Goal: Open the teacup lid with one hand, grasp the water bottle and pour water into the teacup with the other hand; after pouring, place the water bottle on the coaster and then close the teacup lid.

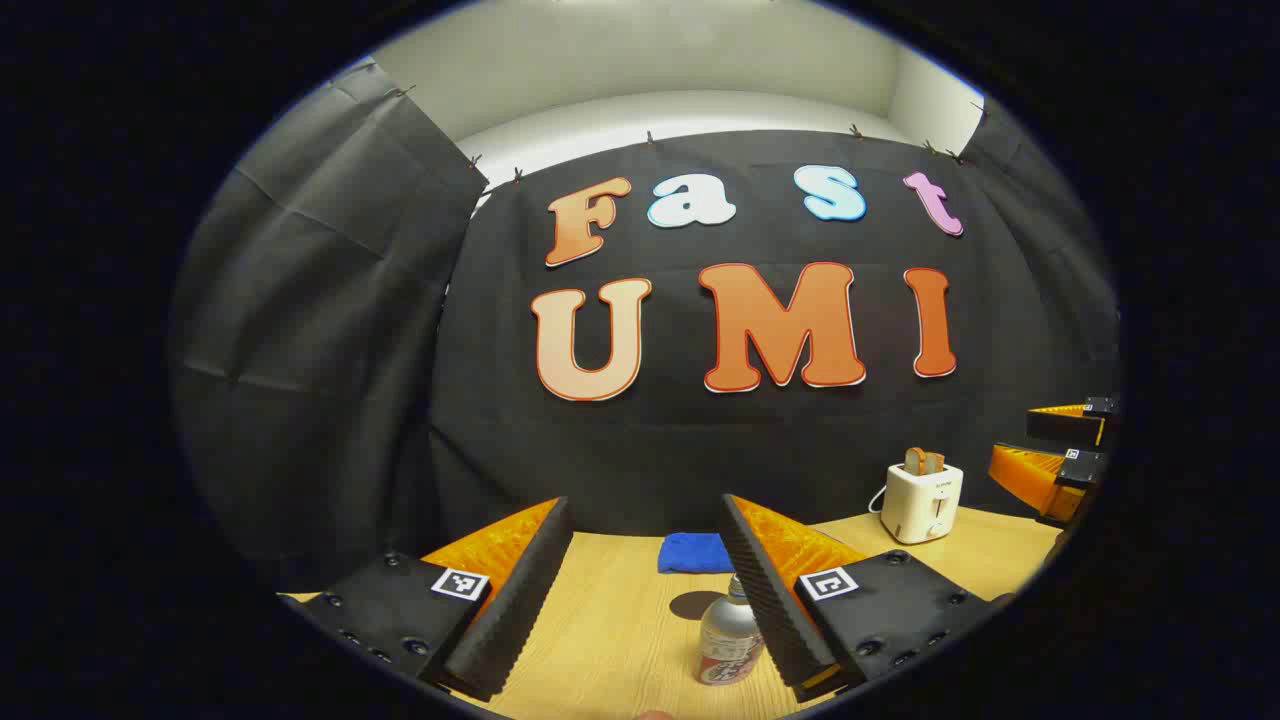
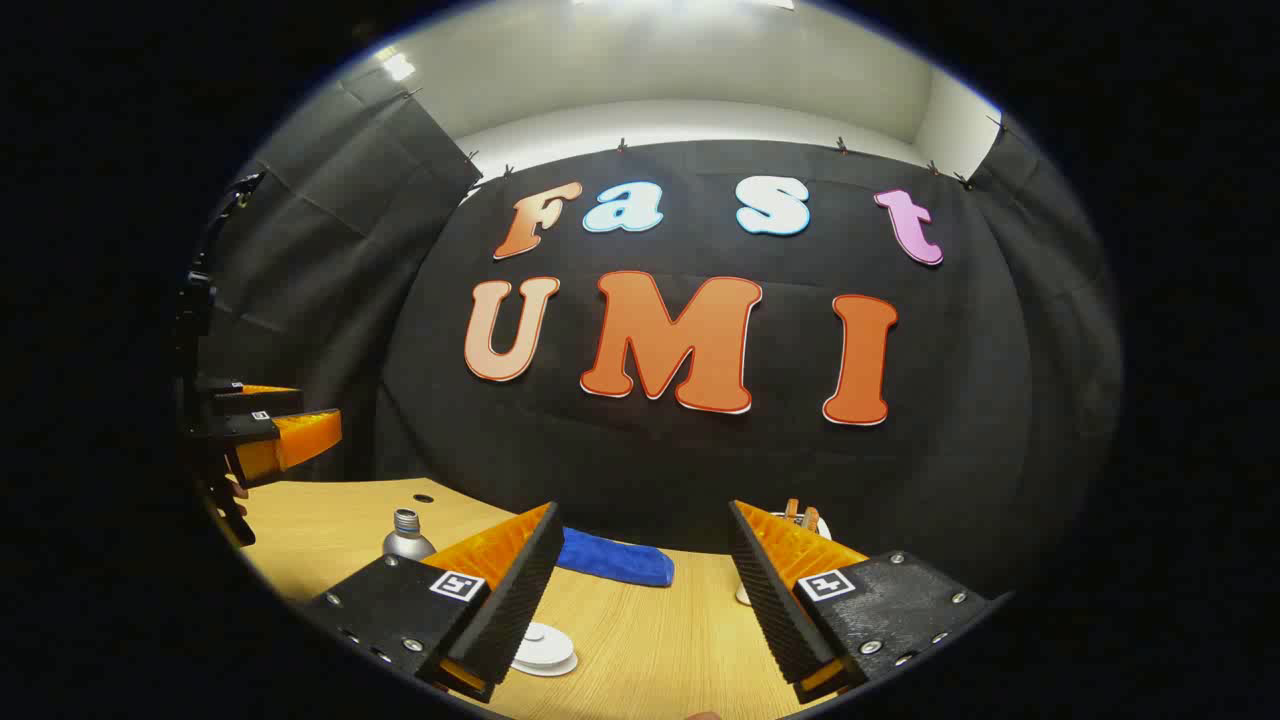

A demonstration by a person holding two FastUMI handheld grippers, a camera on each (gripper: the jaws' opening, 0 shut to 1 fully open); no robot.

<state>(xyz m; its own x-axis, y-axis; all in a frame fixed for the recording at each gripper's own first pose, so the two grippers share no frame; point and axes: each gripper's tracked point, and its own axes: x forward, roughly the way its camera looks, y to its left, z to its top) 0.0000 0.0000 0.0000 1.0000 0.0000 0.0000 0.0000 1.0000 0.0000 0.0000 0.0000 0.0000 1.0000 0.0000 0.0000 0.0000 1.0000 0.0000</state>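
Note:
In the left gripper view a silver water bottle (image 1: 726, 645) with a printed label stands on the wooden table (image 1: 620, 640), just inside my left gripper's right finger, which hides part of it. My left gripper (image 1: 646, 505) is open and holds nothing. In the right gripper view the bottle's silver neck (image 2: 406, 537) rises behind my right gripper's left finger. A white round lid with a small knob (image 2: 543, 648) lies low between the fingers, partly covered by that finger. My right gripper (image 2: 644, 510) is open and empty. The left gripper (image 2: 265, 425) hangs at the far left.
A folded blue cloth (image 1: 695, 552) (image 2: 612, 560) lies at the back of the table by the black wall. A white toaster (image 1: 922, 500) with bread in it stands at the back right, its top (image 2: 800, 515) peeking over my right finger. The right gripper (image 1: 1065, 450) shows at the right edge.

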